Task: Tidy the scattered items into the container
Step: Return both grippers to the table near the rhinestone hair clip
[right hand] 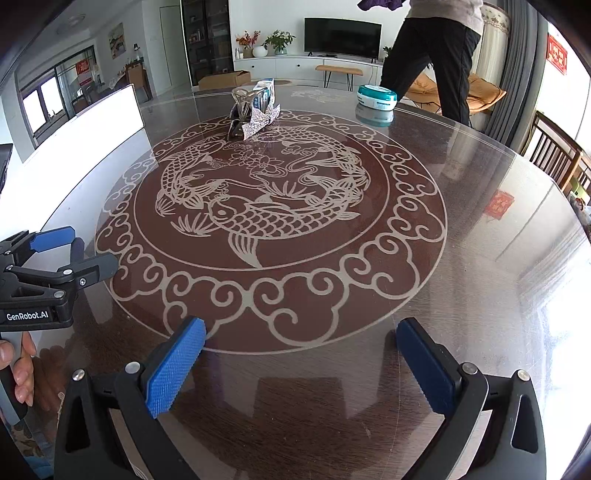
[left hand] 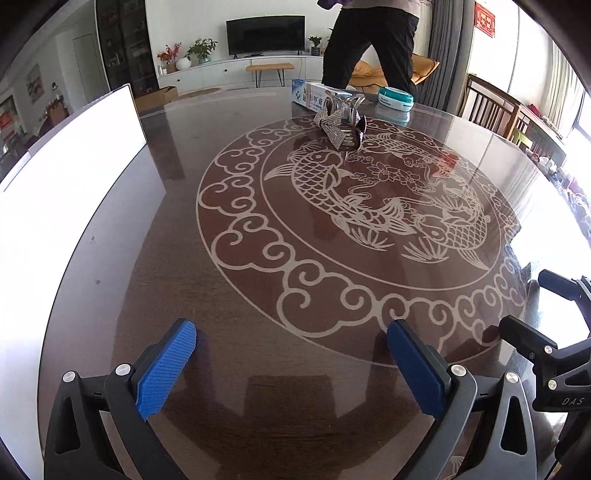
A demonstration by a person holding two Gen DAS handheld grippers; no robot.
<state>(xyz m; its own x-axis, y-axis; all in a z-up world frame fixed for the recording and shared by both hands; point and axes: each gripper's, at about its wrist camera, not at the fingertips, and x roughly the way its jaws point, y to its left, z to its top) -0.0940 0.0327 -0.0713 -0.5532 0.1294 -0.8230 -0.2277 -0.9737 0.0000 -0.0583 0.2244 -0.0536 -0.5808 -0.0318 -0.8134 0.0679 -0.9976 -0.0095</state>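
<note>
1. A dark round table (left hand: pixel 155 258) with a glass top fills both views; a pale inlay of carp and cloud scrolls (left hand: pixel 351 206) sits at its centre, and window glare washes out the rim at 3 o'clock.
2. Beyond it lies a living room: a television (left hand: pixel 266 35) on a white cabinet (left hand: pixel 221 72) at 12 o'clock, potted plants (left hand: pixel 201 48) beside it, a wooden bench (left hand: pixel 269 68) in front, and wooden chairs (left hand: pixel 491 107) at 2 o'clock.
3. A person in dark trousers (left hand: pixel 373 40) stands at the far edge of the table, at about 1 o'clock in both views.
4. A white board or sheet (left hand: pixel 74 155) stands on the table's left rim, at 10 o'clock.
5. Nothing lies between either claw and the items at the far side.
6. The scattered items cluster at 12 o'clock: a rhinestone hair claw clip (left hand: pixel 341 123), and just behind it a toothpaste box (left hand: pixel 314 96).
7. A round white-and-teal lidded container (left hand: pixel 395 98) sits near them at 1 o'clock, lid on; its contents cannot be seen.
8. The left gripper (left hand: pixel 291 350) hovers at 6 o'clock over the near edge, blue pads (left hand: pixel 166 373) wide apart, holding nothing.
9. The right gripper (right hand: pixel 301 352) hangs likewise just to its right, jaws spread and empty; a hand (right hand: pixel 18 365) grips the left tool's handle at 8 o'clock in the right view.
</note>
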